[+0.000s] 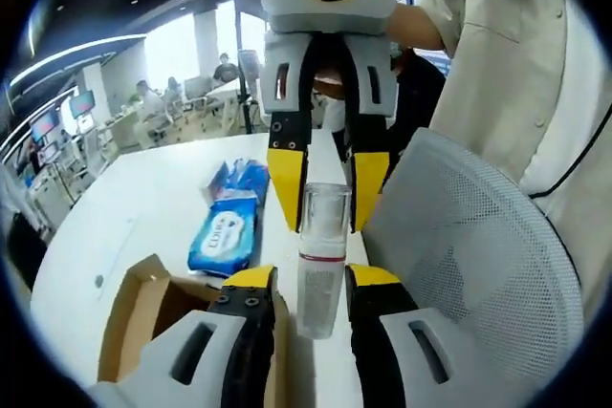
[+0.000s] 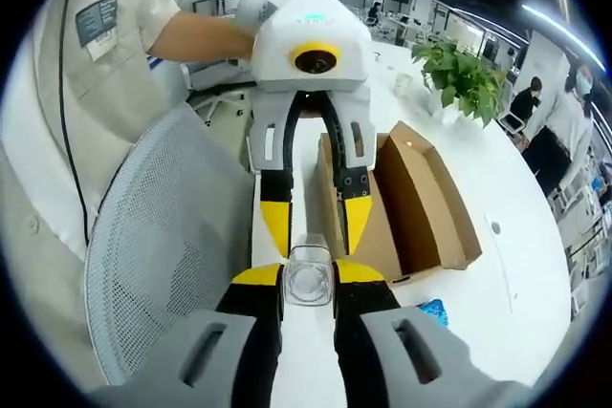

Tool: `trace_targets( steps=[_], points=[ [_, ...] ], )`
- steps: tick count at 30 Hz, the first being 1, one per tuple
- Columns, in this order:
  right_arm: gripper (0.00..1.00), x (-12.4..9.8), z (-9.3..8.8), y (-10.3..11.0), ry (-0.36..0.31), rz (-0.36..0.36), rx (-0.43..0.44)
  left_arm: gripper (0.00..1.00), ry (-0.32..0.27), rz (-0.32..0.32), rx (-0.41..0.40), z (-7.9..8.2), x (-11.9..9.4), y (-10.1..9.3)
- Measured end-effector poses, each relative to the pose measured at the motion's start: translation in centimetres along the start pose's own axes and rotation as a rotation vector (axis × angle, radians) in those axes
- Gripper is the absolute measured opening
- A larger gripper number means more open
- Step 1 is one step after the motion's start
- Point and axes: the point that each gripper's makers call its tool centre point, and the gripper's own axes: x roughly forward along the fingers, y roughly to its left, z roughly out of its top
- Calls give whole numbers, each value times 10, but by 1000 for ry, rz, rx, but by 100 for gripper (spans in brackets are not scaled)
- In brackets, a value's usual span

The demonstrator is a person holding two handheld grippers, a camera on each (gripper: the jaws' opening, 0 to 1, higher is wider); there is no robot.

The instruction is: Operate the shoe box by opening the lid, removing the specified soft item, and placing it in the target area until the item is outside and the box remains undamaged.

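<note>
A clear plastic bottle (image 1: 319, 269) with a clear cap hangs above the white table's edge between both grippers. My right gripper (image 1: 326, 200) comes in from above, its yellow fingertips (image 1: 285, 188) pressed on the cap; in the right gripper view its jaws are shut on the bottle's end (image 2: 308, 279). My left gripper (image 1: 312, 279) straddles the bottle's body, with a slim gap on one side. The open cardboard shoe box (image 1: 129, 308) (image 2: 426, 198) lies on the table. A blue soft wipes pack (image 1: 225, 231) lies outside the box.
A white mesh chair back (image 1: 469, 265) (image 2: 163, 236) stands close beside the grippers. A person in a beige shirt (image 1: 516, 64) holds them. A second blue pack (image 1: 241, 179) lies behind the first. A potted plant (image 2: 464, 74) stands on the table (image 2: 521, 236). People sit at far desks.
</note>
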Motion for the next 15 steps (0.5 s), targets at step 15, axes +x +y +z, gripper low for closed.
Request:
trace_targets(
  steps=[15],
  points=[
    [16, -24, -13, -30, 72, -25, -50, 43, -158, 125, -119, 2, -36, 14]
  ],
)
